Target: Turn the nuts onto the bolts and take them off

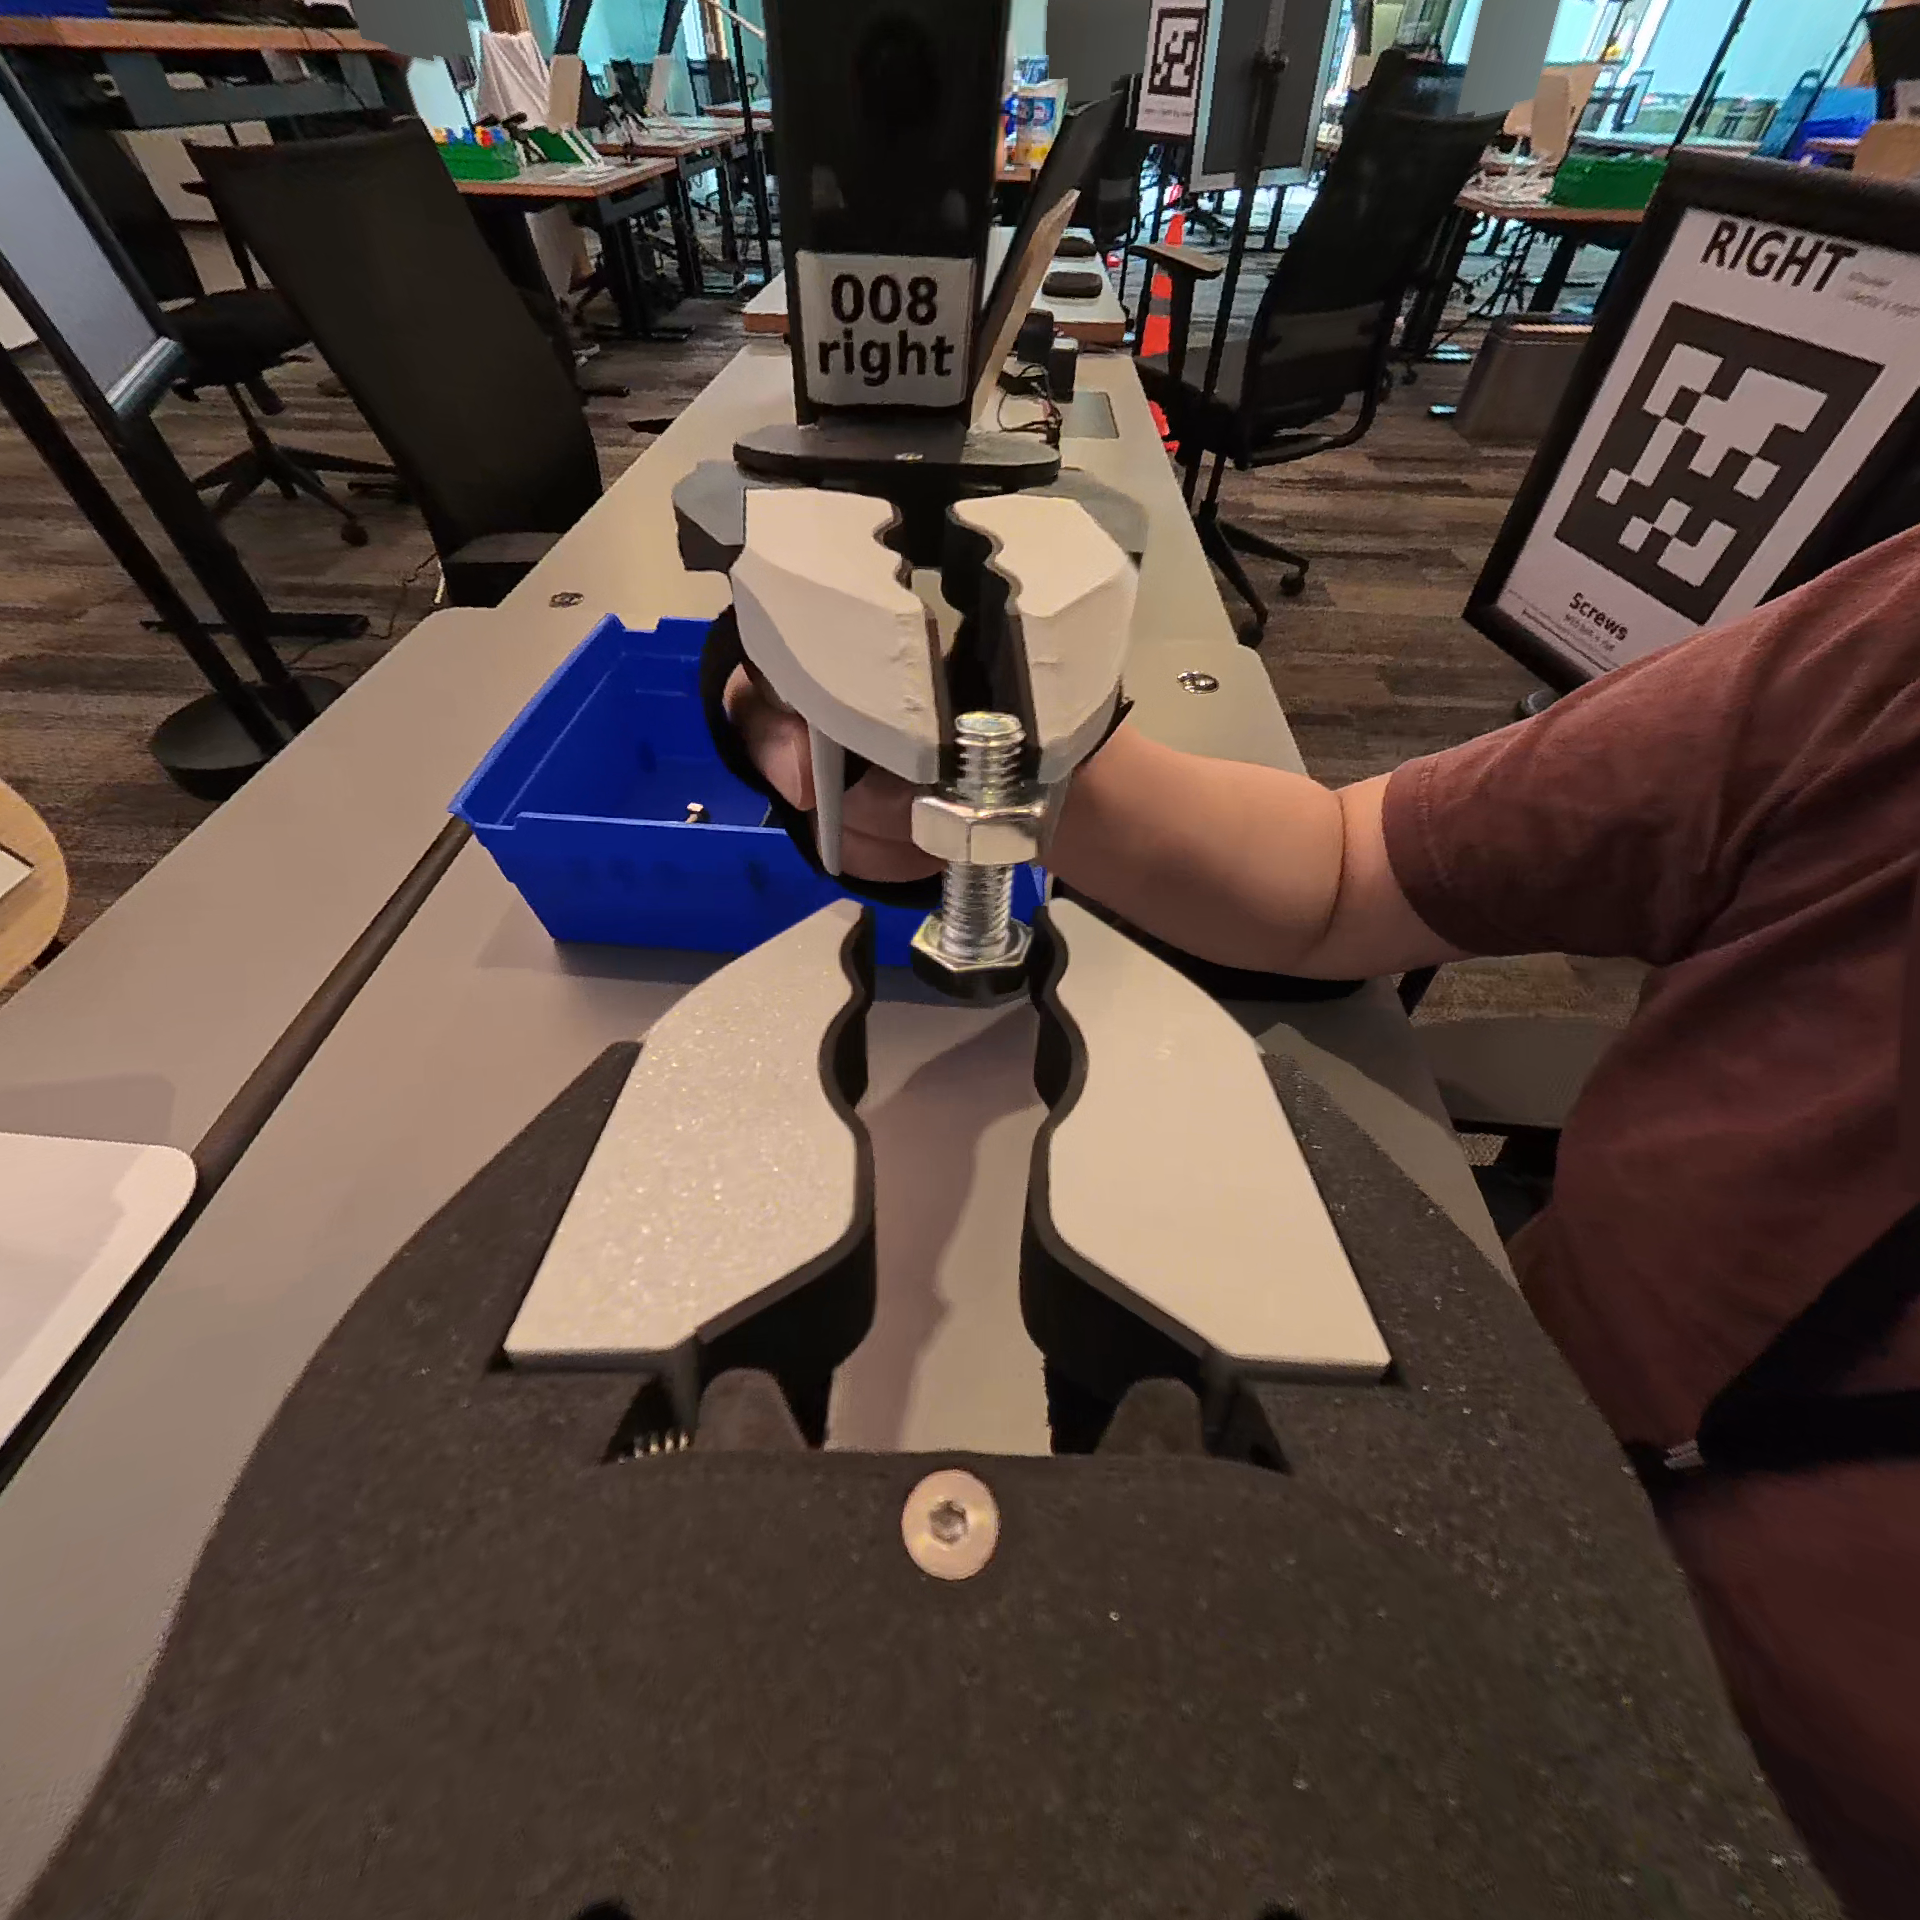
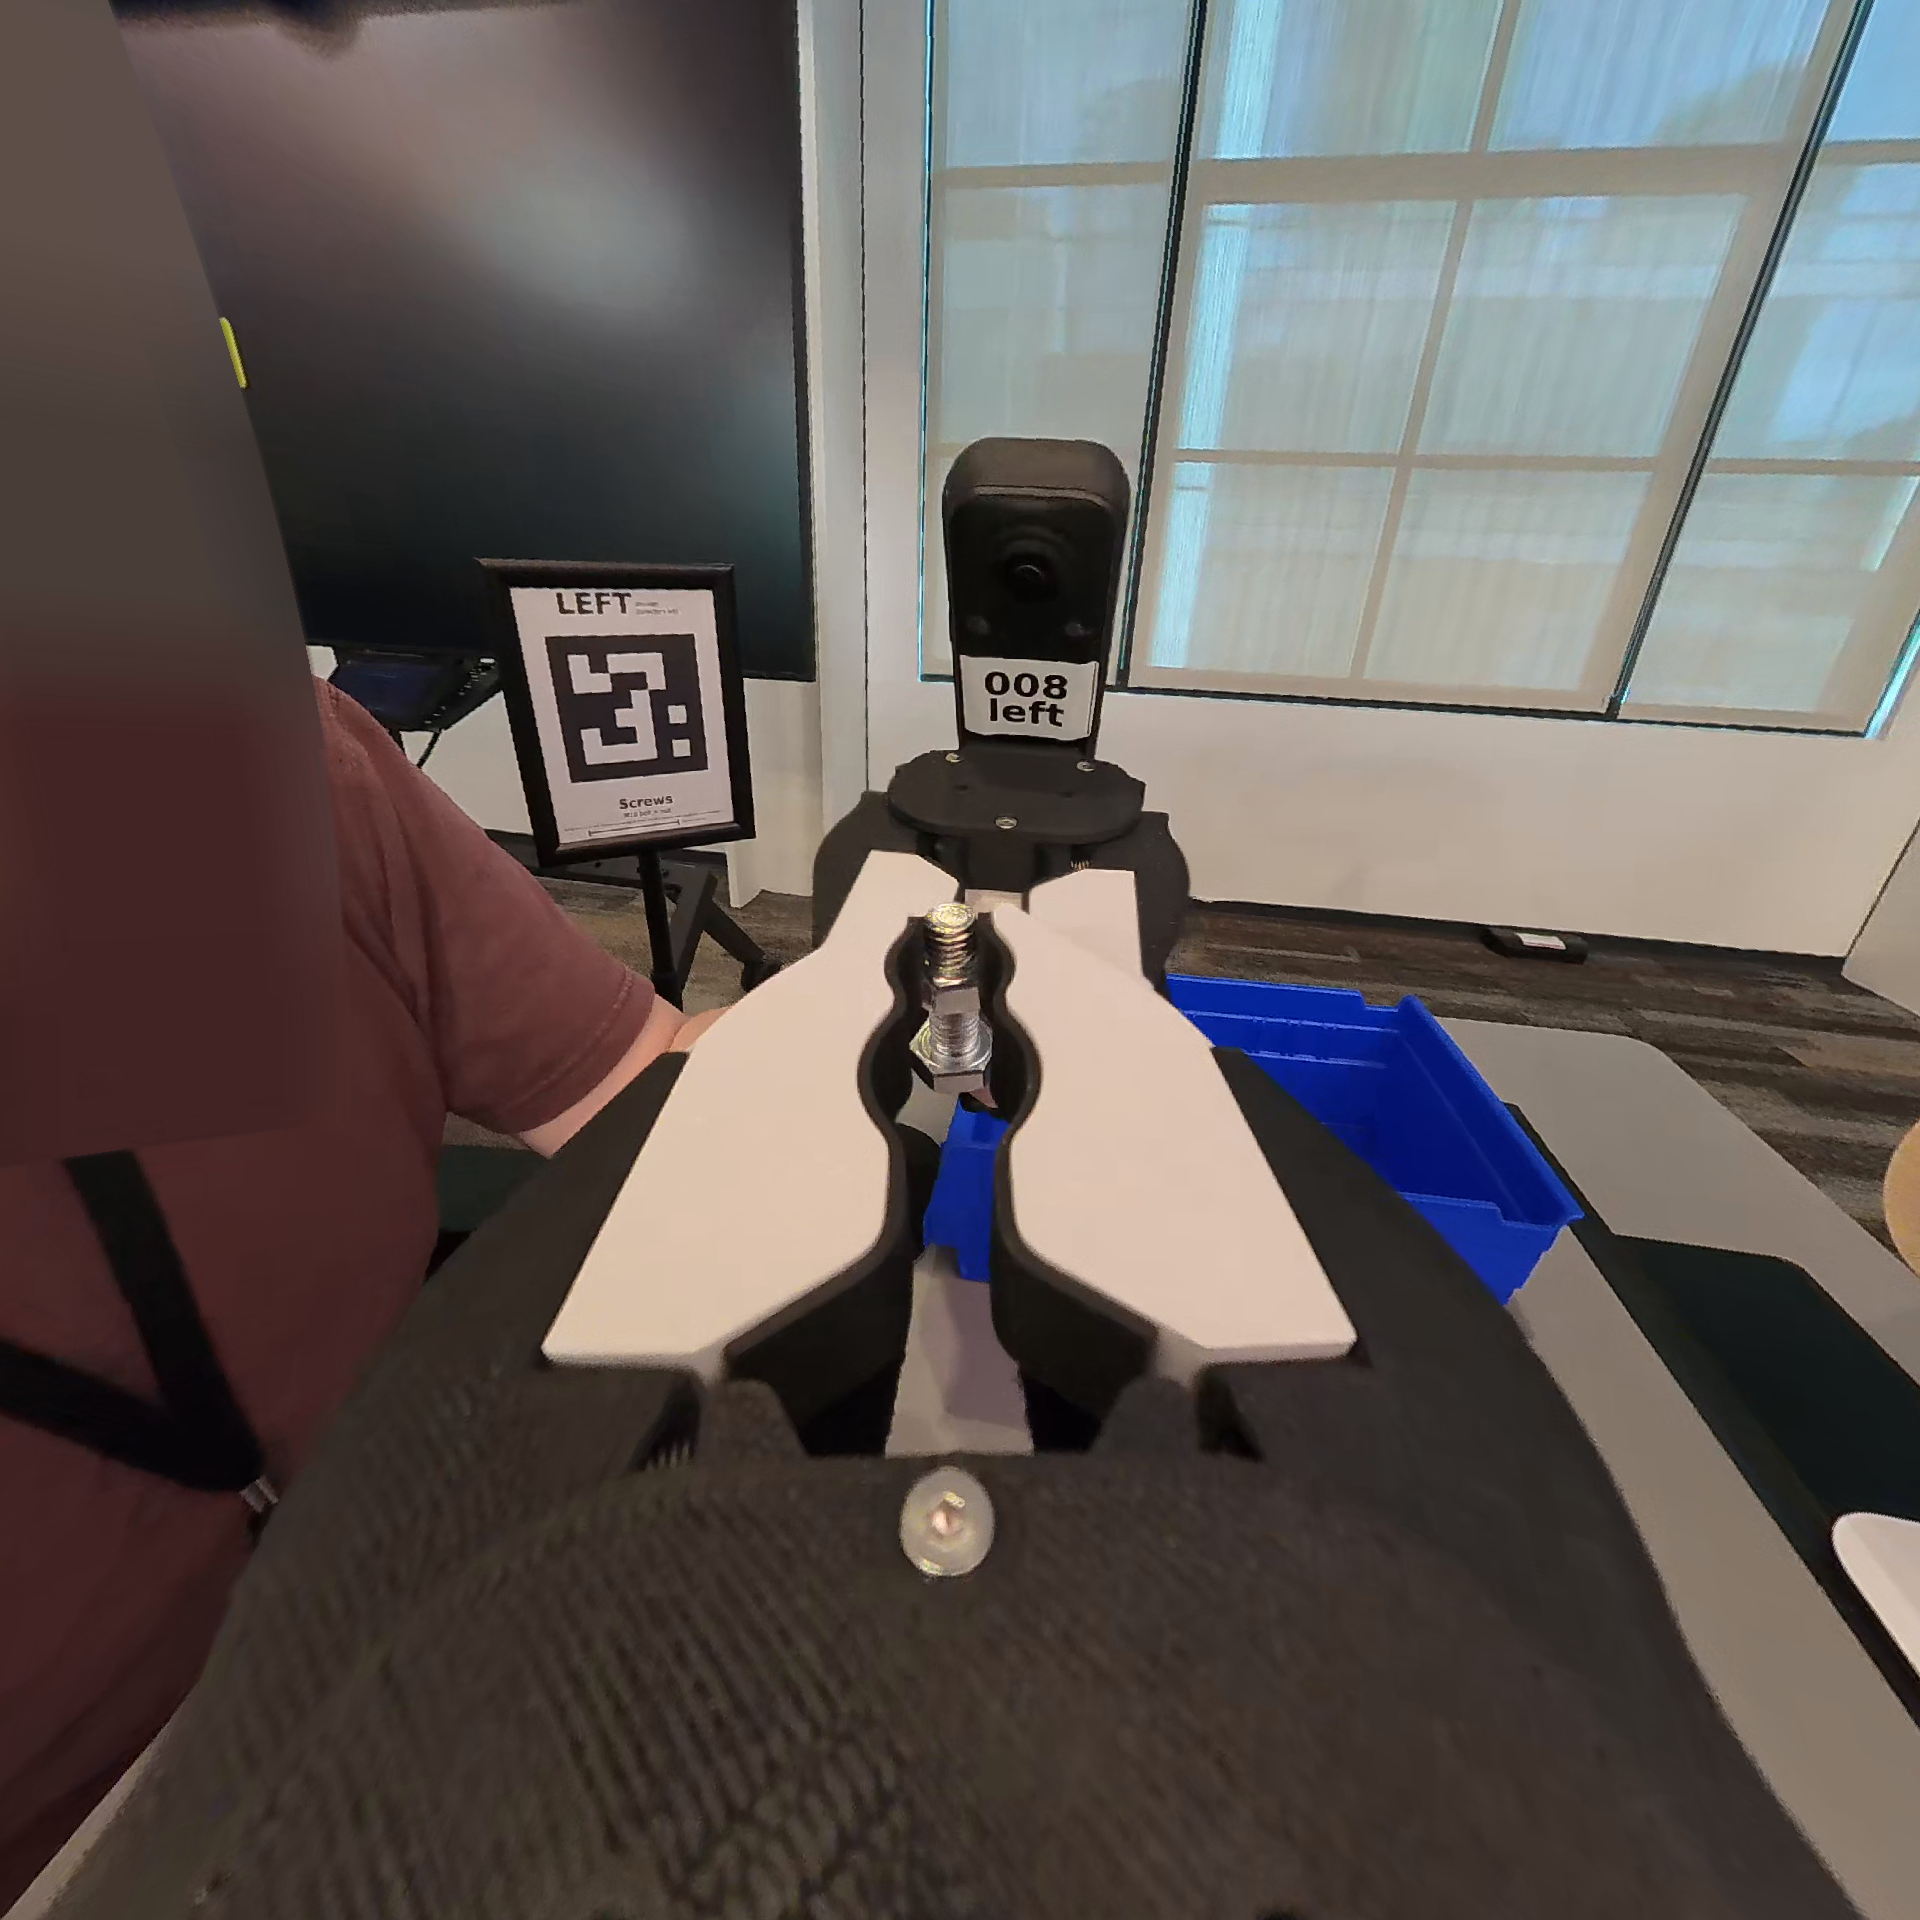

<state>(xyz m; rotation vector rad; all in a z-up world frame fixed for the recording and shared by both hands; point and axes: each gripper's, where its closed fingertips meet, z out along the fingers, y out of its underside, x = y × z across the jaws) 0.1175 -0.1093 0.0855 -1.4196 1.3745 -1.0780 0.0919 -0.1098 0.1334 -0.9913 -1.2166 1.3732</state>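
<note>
A silver bolt is being gripped at its head by the left gripper, while its nut is being clamped in the right gripper's jaws above a blue bin.

White camera label, framed sign — both lettered

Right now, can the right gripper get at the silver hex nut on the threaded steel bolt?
Likely yes: the right gripper fingers flank the silver hex nut midway up the threaded steel bolt; the left gripper pinches only the bolt's head below.
</note>
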